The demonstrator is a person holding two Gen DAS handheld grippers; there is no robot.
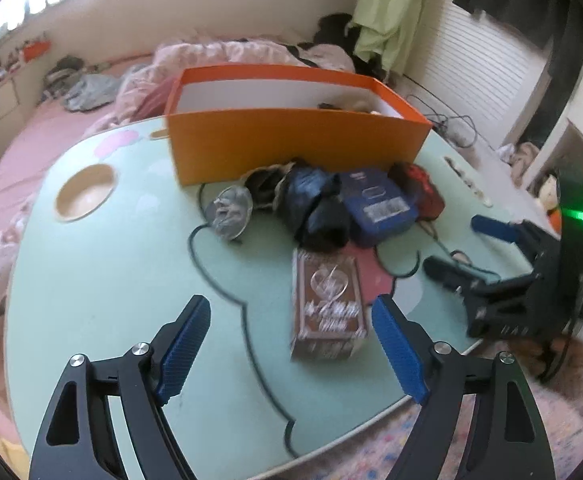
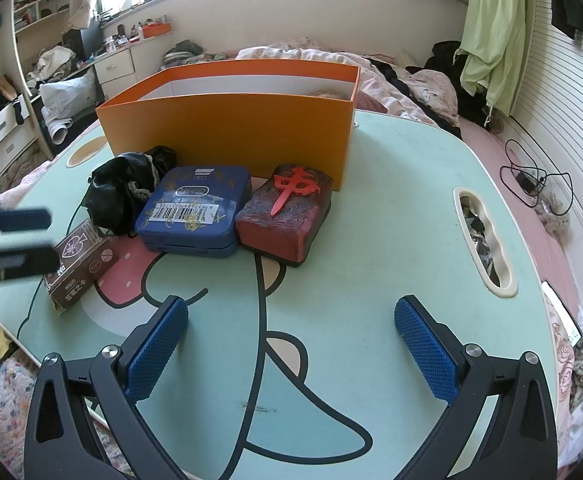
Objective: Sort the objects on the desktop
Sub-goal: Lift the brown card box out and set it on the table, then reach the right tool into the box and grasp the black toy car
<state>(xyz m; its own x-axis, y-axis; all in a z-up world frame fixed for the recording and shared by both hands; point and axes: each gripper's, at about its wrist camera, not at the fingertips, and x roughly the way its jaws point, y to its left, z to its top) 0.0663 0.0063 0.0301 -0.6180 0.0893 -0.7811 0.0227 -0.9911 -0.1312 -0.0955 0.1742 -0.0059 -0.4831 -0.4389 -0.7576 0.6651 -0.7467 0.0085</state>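
A brown card box (image 1: pixel 327 304) lies on the pale green cartoon table (image 1: pixel 111 280), between the jaws of my left gripper (image 1: pixel 290 301) and nearer the right one; the pads stand apart from it, open. Behind it lie a black crumpled bag (image 1: pixel 315 208), a grey crumpled wad (image 1: pixel 229 210), a blue tin (image 1: pixel 379 204) and a red tile-shaped box (image 1: pixel 423 192), all in front of an orange box (image 1: pixel 291 144). My right gripper (image 2: pixel 291 304) hovers open and empty over bare table (image 2: pixel 391 220), short of the blue tin (image 2: pixel 195 210) and red box (image 2: pixel 287 212).
The table has a round cup recess (image 1: pixel 85 192) at the left and a slot handle (image 2: pixel 483 236) at the right. A bed with pink bedding (image 2: pixel 411 80) surrounds the table. A black cable (image 2: pixel 531 180) lies on the bed at the right.
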